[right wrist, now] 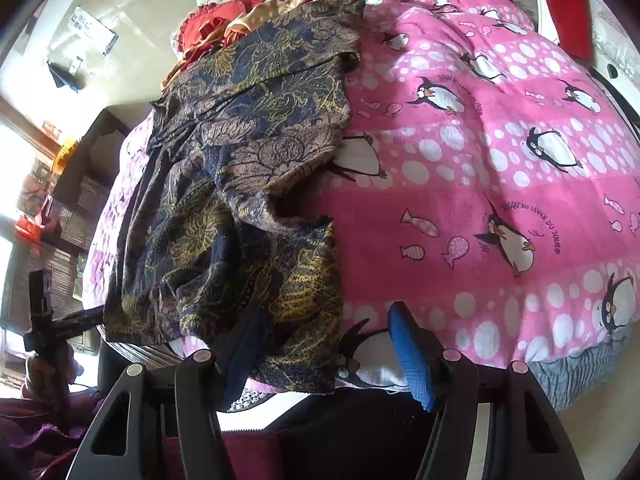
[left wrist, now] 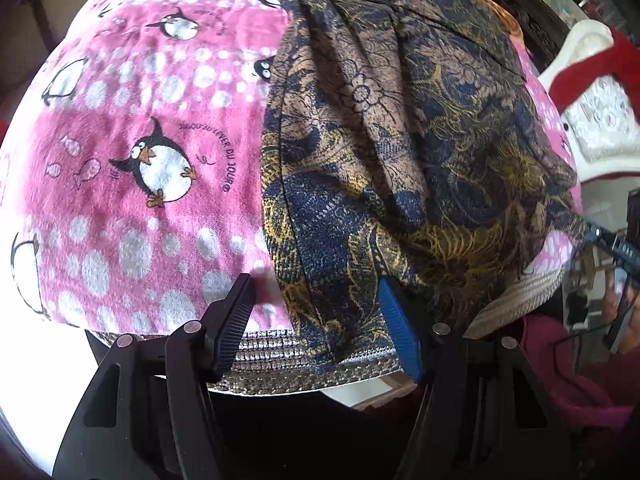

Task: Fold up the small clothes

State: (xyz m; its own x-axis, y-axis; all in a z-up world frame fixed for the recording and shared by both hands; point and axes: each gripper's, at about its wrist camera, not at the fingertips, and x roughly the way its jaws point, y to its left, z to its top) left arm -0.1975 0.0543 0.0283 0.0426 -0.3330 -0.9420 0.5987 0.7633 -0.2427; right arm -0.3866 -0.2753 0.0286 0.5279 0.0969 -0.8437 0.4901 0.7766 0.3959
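A small garment in navy, gold and tan floral print (left wrist: 400,152) lies crumpled on a pink penguin-print blanket (left wrist: 132,140). In the left wrist view my left gripper (left wrist: 320,304) is open, its jaws straddling the garment's near left corner at the blanket's edge. In the right wrist view the same garment (right wrist: 240,200) lies left of centre on the blanket (right wrist: 480,184). My right gripper (right wrist: 324,328) is open, its jaws straddling the garment's near right corner; the left finger (right wrist: 240,344) rests against the cloth.
The blanket covers a table with a silver-grey woven edge (left wrist: 280,360). Red and gold fabrics (right wrist: 224,24) are piled at the far end. A white-and-red chair (left wrist: 592,92) stands to the right, dark shelving (right wrist: 80,184) to the left.
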